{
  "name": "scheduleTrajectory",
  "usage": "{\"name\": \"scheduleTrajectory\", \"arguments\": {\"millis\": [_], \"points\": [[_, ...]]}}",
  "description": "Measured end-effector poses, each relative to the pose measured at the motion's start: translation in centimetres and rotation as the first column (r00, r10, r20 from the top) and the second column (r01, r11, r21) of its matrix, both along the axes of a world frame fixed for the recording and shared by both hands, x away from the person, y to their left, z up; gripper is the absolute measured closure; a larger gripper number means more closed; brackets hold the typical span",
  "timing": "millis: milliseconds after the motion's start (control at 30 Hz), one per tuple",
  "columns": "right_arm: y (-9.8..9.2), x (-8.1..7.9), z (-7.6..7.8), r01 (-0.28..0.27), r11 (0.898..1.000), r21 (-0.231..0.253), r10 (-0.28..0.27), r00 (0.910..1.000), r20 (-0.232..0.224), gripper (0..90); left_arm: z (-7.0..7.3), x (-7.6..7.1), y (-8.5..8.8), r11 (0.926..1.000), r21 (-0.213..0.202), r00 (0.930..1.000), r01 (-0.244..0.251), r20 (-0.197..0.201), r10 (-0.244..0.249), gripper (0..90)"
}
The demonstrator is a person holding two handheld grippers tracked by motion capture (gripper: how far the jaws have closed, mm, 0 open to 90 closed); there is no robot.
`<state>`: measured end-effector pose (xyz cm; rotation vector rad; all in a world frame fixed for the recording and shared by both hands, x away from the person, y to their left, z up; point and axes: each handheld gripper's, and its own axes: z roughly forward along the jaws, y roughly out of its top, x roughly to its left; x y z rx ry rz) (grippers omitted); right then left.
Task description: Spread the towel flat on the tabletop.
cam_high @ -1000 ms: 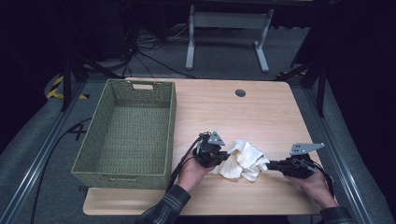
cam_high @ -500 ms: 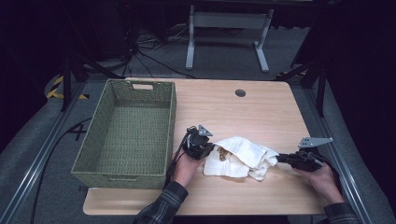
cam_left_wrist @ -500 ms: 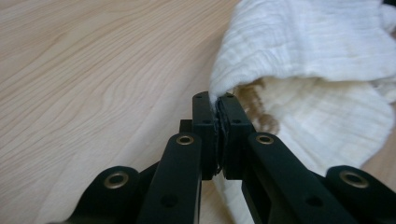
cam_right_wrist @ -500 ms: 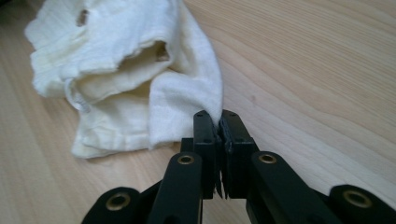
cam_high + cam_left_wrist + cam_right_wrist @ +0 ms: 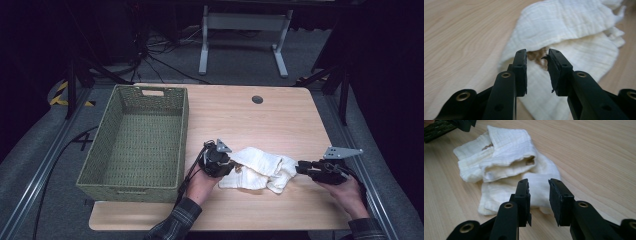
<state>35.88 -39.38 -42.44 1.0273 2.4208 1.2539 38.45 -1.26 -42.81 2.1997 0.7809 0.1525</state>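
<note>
Cloth (image 5: 260, 169): white, crumpled and partly folded over itself, lying on the wooden table (image 5: 240, 120) toward the near edge, roughly 5 o'clock from the table's centre. In the left gripper view I see a top layer of the cloth (image 5: 574, 27) lapped over a lower layer, with a small brownish patch showing in the gap between them. In the right gripper view the cloth (image 5: 506, 165) reads as a loose bundle with a thick folded flap on top and a thinner sheet spread beneath.

Left gripper (image 5: 227, 167): at the cloth's 9 o'clock end, touching or just at its edge in the high view. In its own view the left gripper (image 5: 537, 71) has its jaws parted by a narrow gap, nothing between them; the tips sit over the lower layer and point at the fold opening.

Right gripper (image 5: 301, 169): at the cloth's 3 o'clock end, tips just beside the fabric. In its own view the right gripper (image 5: 538, 198) has its jaws narrowly apart and empty, with the cloth's near edge directly beyond them.

Each gripper is held in a person's hand; a plaid sleeve (image 5: 172, 225) comes in at 6 o'clock on the left side.

Woven green basket (image 5: 140, 140): stands at the cloth's 9 o'clock, on the table's left part, apart from the cloth. I see nothing inside it.
</note>
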Motion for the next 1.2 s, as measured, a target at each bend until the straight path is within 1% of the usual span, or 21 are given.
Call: {"name": "scheduleTrajectory", "arguments": {"millis": [67,100,133,300,367,400,467,500,600,700,733,800,833,867,933,967,1033,1100,1133,1167,1200], "points": [[0.7,-0.5,0.2,-0.029,1.000,0.011,0.029,0.9995,0.010,70.7,-0.1,-0.5,-0.5,0.9996,0.002,0.9996,0.027,-0.007,-0.027,69.9],[1.0,-0.6,0.2,-0.044,0.999,0.015,0.043,0.9990,0.004,71.3,-0.3,-0.9,-0.8,0.9995,-0.005,0.9994,0.032,-0.013,-0.032,70.3],[1.4,-0.7,0.1,-0.063,0.998,0.020,0.063,0.9980,0.004,71.8,-0.5,-1.0,-0.9,0.9989,0.001,0.9988,0.047,-0.013,-0.047,71.4],[3.4,-1.0,-0.9,-0.137,0.991,-0.012,0.136,0.9900,-0.038,72.3,-1.4,-1.7,-1.5,0.9947,0.029,0.9943,0.099,-0.044,-0.097,79.1],[4.0,-1.0,-1.3,-0.156,0.987,-0.026,0.154,0.9868,-0.048,72.0,-1.8,-1.9,-1.6,0.9939,0.038,0.9932,0.104,-0.056,-0.102,83.3],[4.2,-1.0,-1.4,-0.163,0.986,-0.030,0.161,0.9854,-0.054,71.7,-1.9,-2.0,-1.6,0.9930,0.055,0.9931,0.105,-0.060,-0.101,84.8],[4.6,-1.0,-1.6,-0.176,0.984,-0.037,0.174,0.9828,-0.062,70.7,-2.2,-2.2,-1.6,0.9910,0.085,0.9940,0.103,-0.046,-0.100,86.3],[4.9,-1.1,-1.8,-0.184,0.982,-0.041,0.181,0.9811,-0.067,70.1,-2.3,-2.2,-1.6,0.9888,0.101,0.9931,0.110,-0.054,-0.105,86.8],[5.7,-1.1,-2.2,-0.205,0.976,-0.068,0.199,0.9767,-0.080,68.8,-2.8,-2.2,-1.8,0.9874,0.114,0.9927,0.110,-0.063,-0.103,88.5],[6.4,-1.1,-2.5,-0.220,0.970,-0.098,0.213,0.9738,-0.079,68.6,-2.8,-2.2,-1.7,0.9893,0.104,0.9927,0.103,-0.074,-0.096,89.5],[6.7,-1.1,-2.6,-0.223,0.967,-0.121,0.215,0.9734,-0.080,69.4,-2.9,-2.2,-1.6,0.9897,0.101,0.9926,0.102,-0.076,-0.095,89.6],[6.9,-1.1,-2.9,-0.218,0.962,-0.161,0.208,0.9751,-0.077,74.6,-2.9,-2.1,-1.6,0.9896,0.100,0.9923,0.103,-0.079,-0.095,89.8],[6.9,-1.1,-2.9,-0.216,0.962,-0.169,0.207,0.9759,-0.067,77.2,-2.9,-2.1,-1.6,0.9899,0.099,0.9924,0.102,-0.079,-0.094,89.8],[6.9,-1.1,-3.0,-0.214,0.962,-0.172,0.206,0.9765,-0.061,80.2,-2.8,-2.1,-1.6,0.9883,0.108,0.9917,0.108,-0.081,-0.100,89.8],[6.7,-1.0,-2.9,-0.213,0.961,-0.175,0.204,0.9767,-0.065,84.7,-2.8,-2.1,-1.6,0.9885,0.104,0.9917,0.110,-0.078,-0.102,89.9],[6.7,-1.0,-2.9,-0.213,0.961,-0.175,0.204,0.9767,-0.065,84.7,-2.7,-2.2,-1.5,0.9865,0.112,0.9901,0.120,-0.087,-0.110,89.9],[6.6,-1.1,-2.8,-0.216,0.960,-0.175,0.207,0.9759,-0.068,86.2,-2.8,-2.5,-1.3,0.9877,0.107,0.9902,0.114,-0.093,-0.104,89.9],[6.5,-1.2,-2.7,-0.216,0.962,-0.169,0.207,0.9761,-0.066,86.6,-2.8,-2.6,-1.1,0.9875,0.105,0.9904,0.117,-0.086,-0.109,89.9],[6.4,-1.2,-2.6,-0.214,0.964,-0.159,0.206,0.9763,-0.065,86.7,-2.8,-2.8,-1.0,0.9871,0.105,0.9890,0.121,-0.098,-0.111,89.9],[6.2,-1.2,-2.4,-0.213,0.966,-0.149,0.206,0.9766,-0.061,86.8,-2.9,-2.8,-1.0,0.9872,0.102,0.9896,0.123,-0.088,-0.114,89.9],[6.0,-1.2,-2.2,-0.213,0.967,-0.138,0.207,0.9767,-0.058,86.8,-2.8,-2.8,-0.9,0.9867,0.102,0.9888,0.127,-0.092,-0.118,89.9]]}}
